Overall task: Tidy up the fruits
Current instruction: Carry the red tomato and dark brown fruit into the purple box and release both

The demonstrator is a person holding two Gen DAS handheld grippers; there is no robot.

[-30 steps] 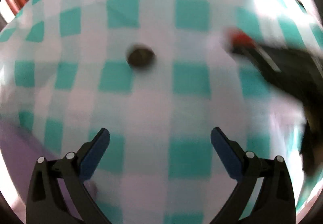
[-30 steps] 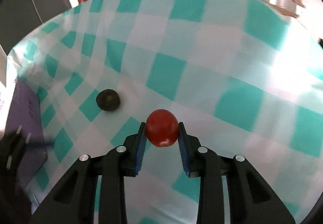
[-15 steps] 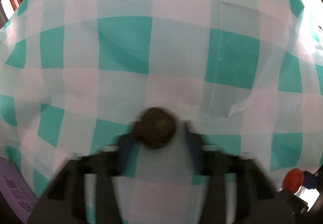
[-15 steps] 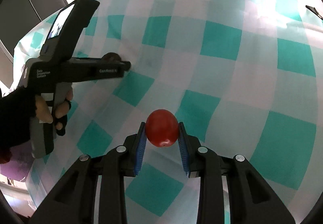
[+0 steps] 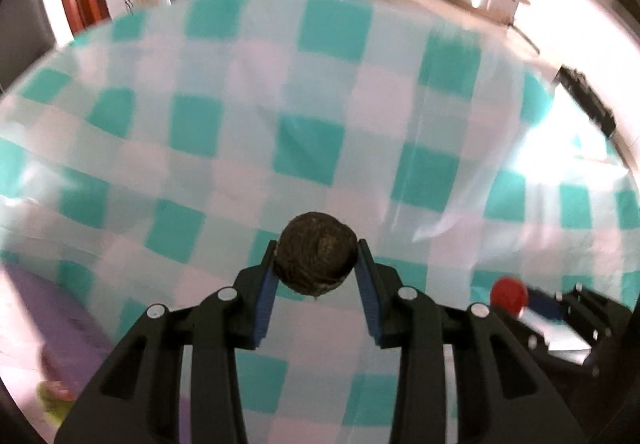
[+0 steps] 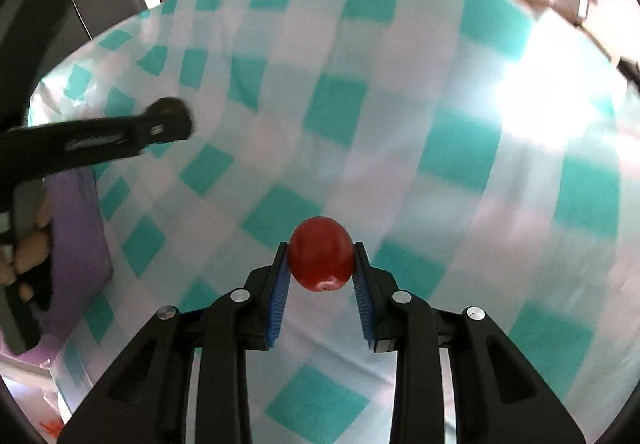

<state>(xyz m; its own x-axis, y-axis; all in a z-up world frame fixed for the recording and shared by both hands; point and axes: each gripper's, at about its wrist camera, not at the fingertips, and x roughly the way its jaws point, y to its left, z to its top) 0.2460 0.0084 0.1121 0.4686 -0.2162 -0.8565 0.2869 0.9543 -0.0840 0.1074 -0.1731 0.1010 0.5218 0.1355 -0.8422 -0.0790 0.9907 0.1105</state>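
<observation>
Two fruits held above the checked cloth (image 5: 312, 148)
A dark brown fruit (image 5: 317, 259) is clamped by the left gripper (image 5: 317, 284); a red fruit (image 6: 321, 253) is clamped by the right gripper (image 6: 321, 284).

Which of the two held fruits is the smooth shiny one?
The red fruit in the right gripper. It is glossy and smooth; the dark brown fruit in the left gripper looks rough and dull.

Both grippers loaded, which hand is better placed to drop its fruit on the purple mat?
Likely left. The left gripper, shut on the dark fruit, is nearer the purple mat; the right gripper holds the red fruit farther off.
</observation>
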